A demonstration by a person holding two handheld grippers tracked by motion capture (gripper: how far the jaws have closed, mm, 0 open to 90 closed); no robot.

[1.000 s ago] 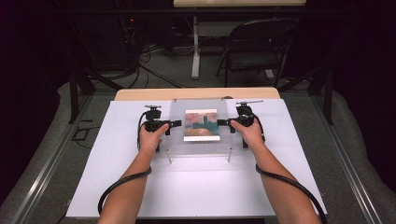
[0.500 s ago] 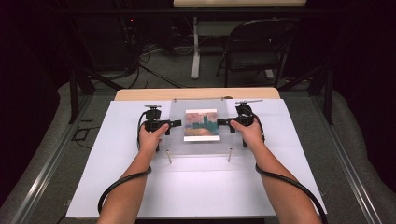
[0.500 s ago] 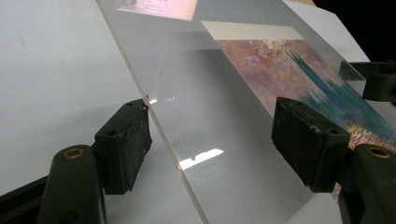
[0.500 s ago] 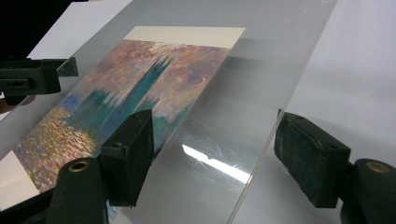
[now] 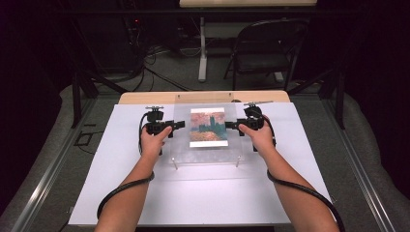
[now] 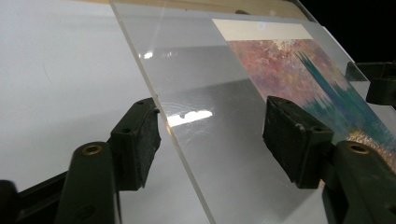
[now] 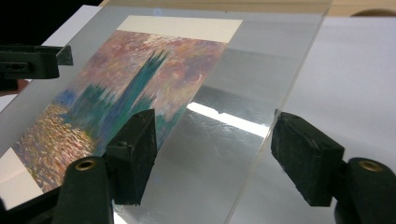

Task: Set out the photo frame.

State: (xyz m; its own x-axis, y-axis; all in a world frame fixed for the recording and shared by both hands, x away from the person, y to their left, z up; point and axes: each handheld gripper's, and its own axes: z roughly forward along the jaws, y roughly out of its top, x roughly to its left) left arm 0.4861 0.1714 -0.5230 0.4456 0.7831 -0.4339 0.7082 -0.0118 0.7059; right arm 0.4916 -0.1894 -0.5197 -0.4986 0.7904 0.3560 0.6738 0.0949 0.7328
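Both grippers, left and right, astride opposite side edges of clear sheet over painted print near tabletop's far edge; jaws just closing, pads not yet pressing. Grasp step; next probably calls for even squeeze, level lift.

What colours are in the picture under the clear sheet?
The picture has a pinkish-mauve sky, teal-blue towers and orange-gold below, with cream borders; the right gripper view shows it best.

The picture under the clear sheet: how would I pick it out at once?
Look to the middle of the white table, between the person's two hands. There lies a clear plastic sheet raised on small pegs, and under it the picture. It is the one colourful thing there: a painting of dark teal towers against a pink and orange sky.
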